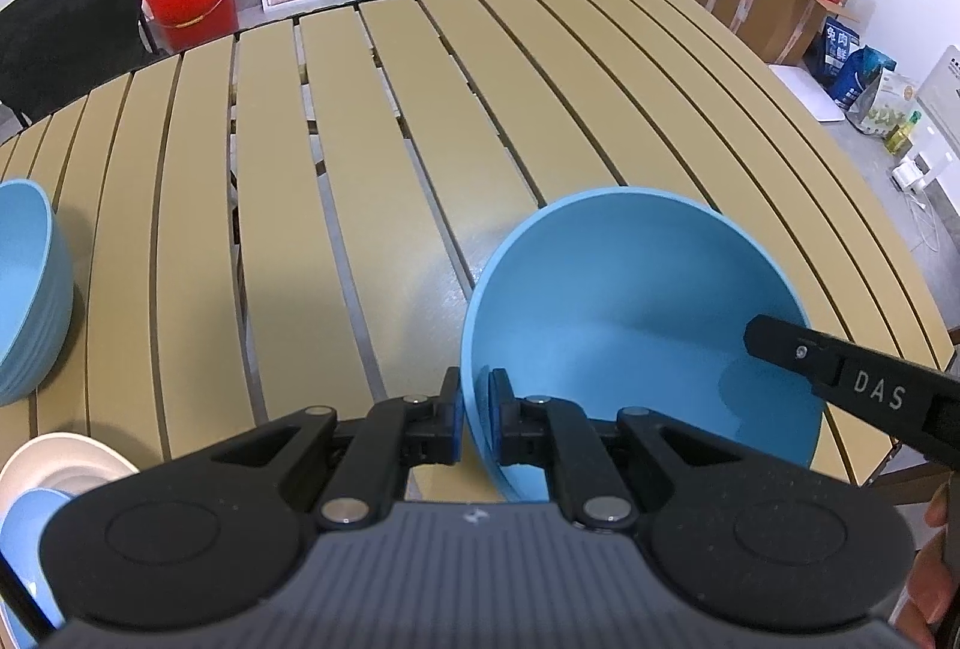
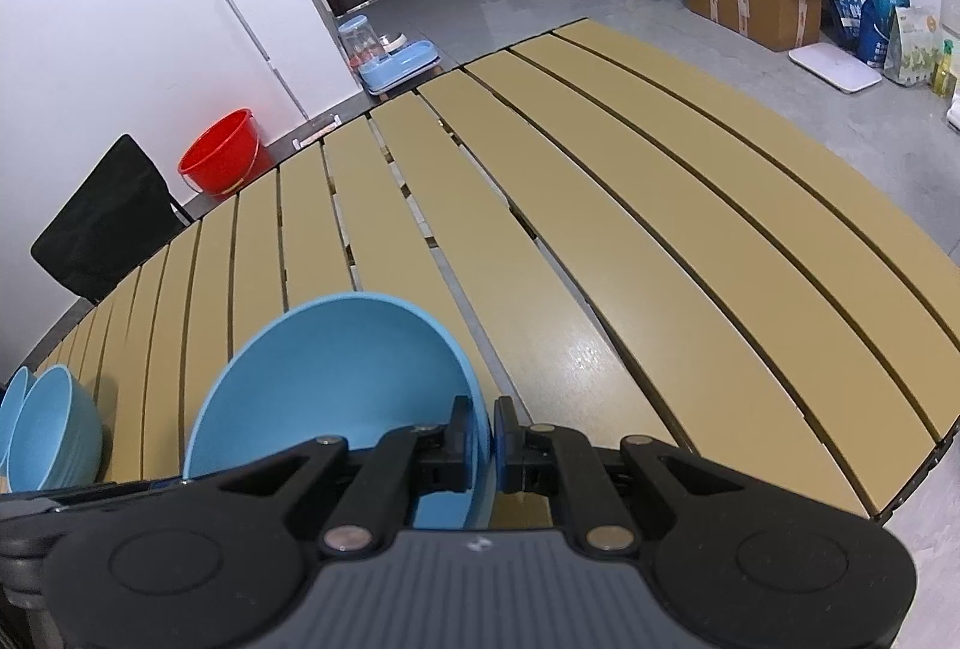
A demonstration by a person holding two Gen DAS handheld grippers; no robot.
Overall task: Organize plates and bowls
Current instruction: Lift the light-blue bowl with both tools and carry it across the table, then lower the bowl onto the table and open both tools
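Two grippers on one bowl, which is honestly the sketchy part. The left gripper (image 1: 475, 418) is clamped on the near-left rim of the blue bowl (image 1: 648, 325), one pad inside the wall and one outside, and the right gripper (image 2: 485, 439) pinches the opposite rim the same way, so the bowl (image 2: 342, 379) hangs tilted between them just over the slatted table (image 1: 360, 139), closer to its near edge. Whether its base touches the slats is hard to tell. Both grips are thin pinches on a smooth, curved wall, so if the two hands drift apart or roll differently, one pad could slide off and the bowl would swing or drop onto the table. Pulling against each other could also flex the rim and pop it loose. A stack of blue bowls (image 1: 27, 289) sits well off to the left, and if that's the target, coming in tilted could clip its rim and shove the stack. A cream plate (image 1: 54, 469) with another blue piece on it sits near the left corner too, right under the carry path.
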